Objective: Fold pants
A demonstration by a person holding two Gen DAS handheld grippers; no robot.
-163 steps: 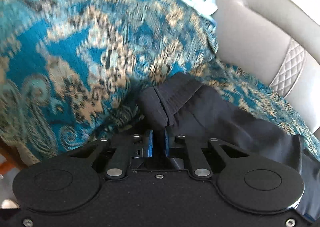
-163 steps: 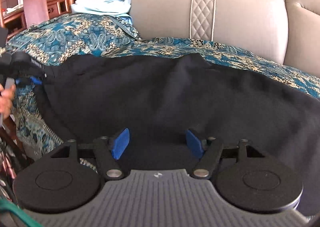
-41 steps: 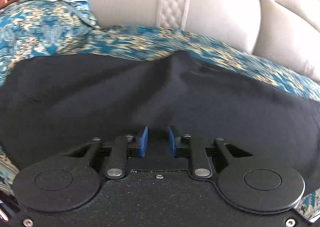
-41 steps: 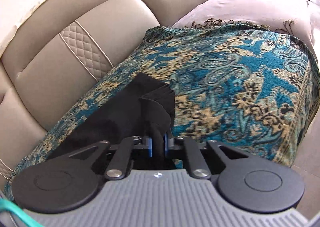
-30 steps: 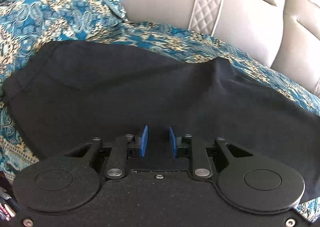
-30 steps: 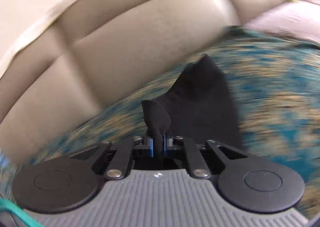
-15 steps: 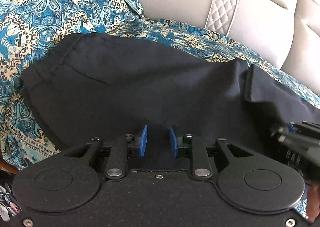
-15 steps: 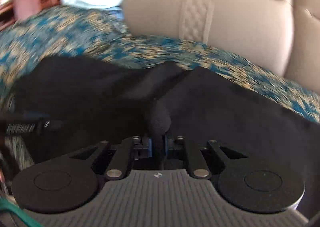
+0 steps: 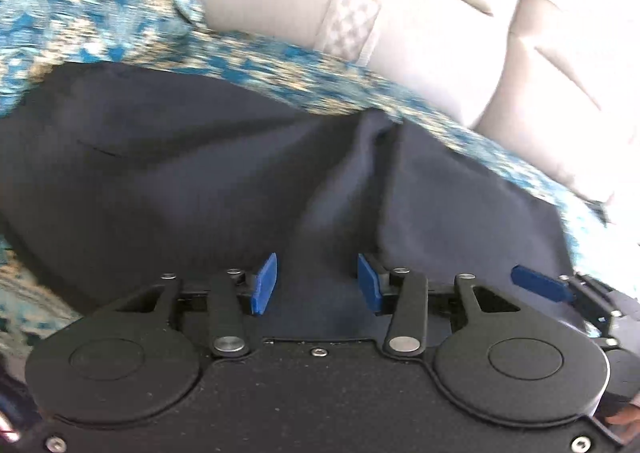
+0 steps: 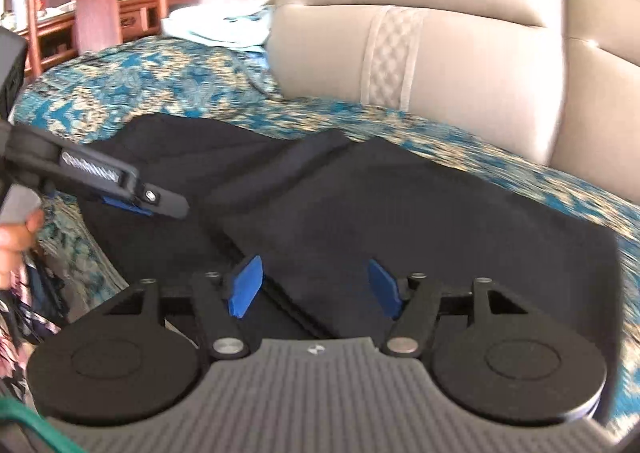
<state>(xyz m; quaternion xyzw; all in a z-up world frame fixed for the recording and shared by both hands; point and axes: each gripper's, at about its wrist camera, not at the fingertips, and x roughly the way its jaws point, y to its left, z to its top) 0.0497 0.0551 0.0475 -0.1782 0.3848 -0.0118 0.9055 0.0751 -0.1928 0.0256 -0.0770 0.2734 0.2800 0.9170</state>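
Black pants point(image 9: 180, 181) lie folded over on a blue patterned throw point(image 9: 100, 21) on a sofa. In the right wrist view the folded-over leg end point(image 10: 400, 213) lies on top of the waist part point(image 10: 180, 149). My left gripper point(image 9: 316, 287) is open, low over the near edge of the pants, holding nothing. My right gripper point(image 10: 314, 287) is open just above the folded layer, empty. The right gripper's blue fingertip point(image 9: 540, 287) shows at the right of the left wrist view; the left gripper's finger point(image 10: 120, 189) shows at the left of the right wrist view.
The beige sofa backrest point(image 10: 440, 65) rises behind the throw. A light blue cloth point(image 10: 224, 27) lies at the far left end. Wooden furniture point(image 10: 132, 9) stands beyond. A hand point(image 10: 16, 237) holds the left gripper at the left edge.
My right gripper carried the leg end from the right over onto the waist part and has let go. My left gripper has opened wider and stayed near the pants' front edge.
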